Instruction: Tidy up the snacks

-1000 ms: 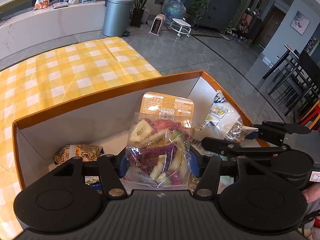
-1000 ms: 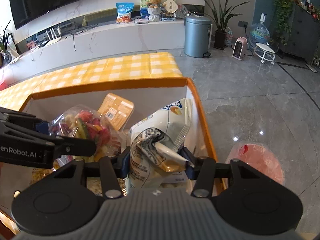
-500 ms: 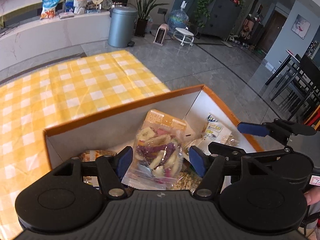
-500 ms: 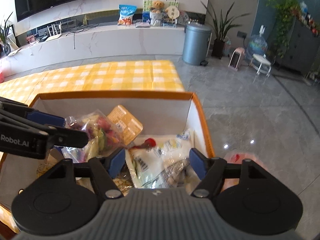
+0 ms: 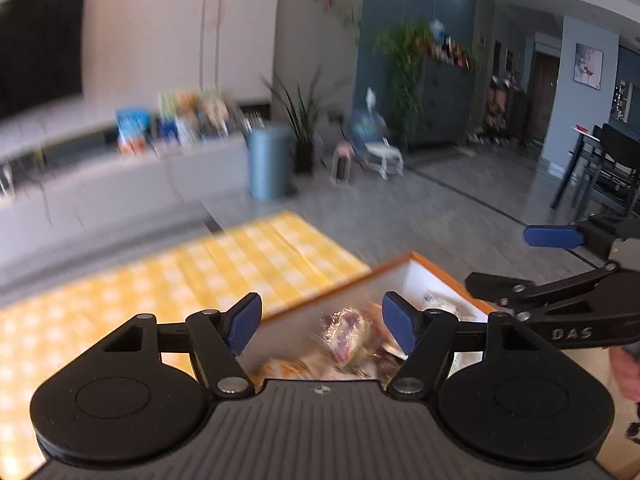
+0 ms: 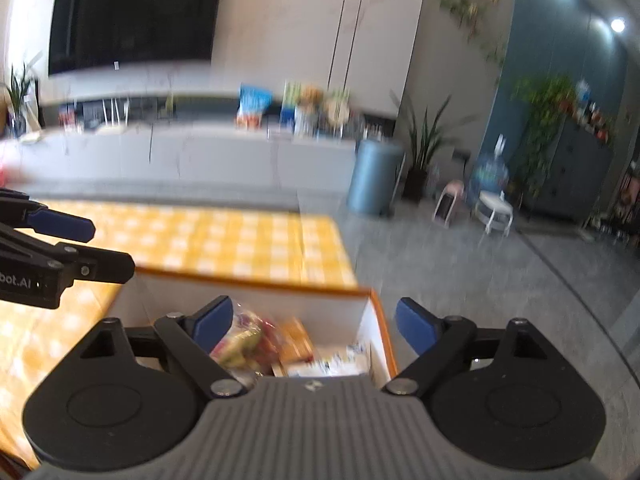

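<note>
An orange-rimmed white box (image 5: 404, 261) (image 6: 256, 285) stands on the yellow checked tablecloth (image 5: 168, 280) (image 6: 224, 236) near its right end. Inside lie a clear bag of dried fruit chips (image 5: 344, 334) (image 6: 244, 340), an orange packet (image 6: 296, 340) and a white snack bag (image 6: 344, 360) (image 5: 436, 300). My left gripper (image 5: 322, 326) is open and empty, raised above the box. My right gripper (image 6: 314, 326) is open and empty, also raised above it. Each gripper shows in the other's view, the right one (image 5: 560, 264) and the left one (image 6: 60, 240). Both views are blurred.
A long white TV bench (image 6: 200, 152) with snack bags and toys runs along the far wall under a TV (image 6: 132, 12). A blue-grey bin (image 6: 374, 176), plants and a small white stool (image 6: 496, 208) stand on the grey floor. A dark dining table and chairs (image 5: 600, 168) stand at the right.
Both grippers let go of their bags, which dropped into the box, then opened wider and lifted up and back, tilting the views toward the room.
</note>
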Demonstrator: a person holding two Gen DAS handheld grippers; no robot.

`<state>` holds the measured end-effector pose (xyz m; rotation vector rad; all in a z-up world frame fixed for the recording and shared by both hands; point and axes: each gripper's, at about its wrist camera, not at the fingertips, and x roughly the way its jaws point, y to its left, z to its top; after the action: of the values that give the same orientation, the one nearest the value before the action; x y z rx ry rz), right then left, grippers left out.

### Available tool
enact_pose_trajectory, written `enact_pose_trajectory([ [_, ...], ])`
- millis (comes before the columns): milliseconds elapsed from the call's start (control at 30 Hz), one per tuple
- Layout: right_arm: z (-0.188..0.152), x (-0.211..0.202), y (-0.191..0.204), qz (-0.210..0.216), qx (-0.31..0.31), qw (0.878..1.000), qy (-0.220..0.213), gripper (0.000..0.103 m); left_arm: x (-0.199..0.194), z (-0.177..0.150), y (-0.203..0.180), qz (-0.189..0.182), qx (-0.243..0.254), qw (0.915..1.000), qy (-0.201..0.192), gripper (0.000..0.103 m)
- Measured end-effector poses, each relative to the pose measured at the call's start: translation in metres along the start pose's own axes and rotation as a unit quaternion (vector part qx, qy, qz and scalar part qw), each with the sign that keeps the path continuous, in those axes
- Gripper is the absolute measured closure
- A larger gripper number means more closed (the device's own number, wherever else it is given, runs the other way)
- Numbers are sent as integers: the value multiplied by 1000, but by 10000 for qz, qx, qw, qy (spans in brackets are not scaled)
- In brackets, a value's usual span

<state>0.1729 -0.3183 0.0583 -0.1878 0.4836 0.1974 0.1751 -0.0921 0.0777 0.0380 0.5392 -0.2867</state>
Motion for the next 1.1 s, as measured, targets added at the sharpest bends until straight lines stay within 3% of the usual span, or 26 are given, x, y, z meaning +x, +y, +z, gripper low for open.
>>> enact_pose_trajectory([
  [267, 10, -75, 33, 26, 255, 9941, -1057, 5, -78, -9, -7, 672, 458, 9938, -758, 13],
  [467, -3, -113, 66, 158, 391, 9895, -1380, 3, -111, -30, -11, 1216, 378, 9857, -1106, 6],
  [600, -18, -129, 85, 153, 453, 9872, -1521, 3, -120, -48, -10, 1528, 325, 9813, -1127, 3],
  [800, -45, -140, 110, 149, 495, 9883, -1436, 3, -123, -73, 3, 1845, -139, 9775, -1015, 1],
  [967, -67, -136, 121, 60, 458, 9925, -1130, 3, -117, -93, 13, 2131, -239, 9751, -570, 1],
  [1100, -86, -125, 125, 40, 529, 9958, -740, 3, -107, -105, 10, 2027, -177, 9786, -307, 1],
])
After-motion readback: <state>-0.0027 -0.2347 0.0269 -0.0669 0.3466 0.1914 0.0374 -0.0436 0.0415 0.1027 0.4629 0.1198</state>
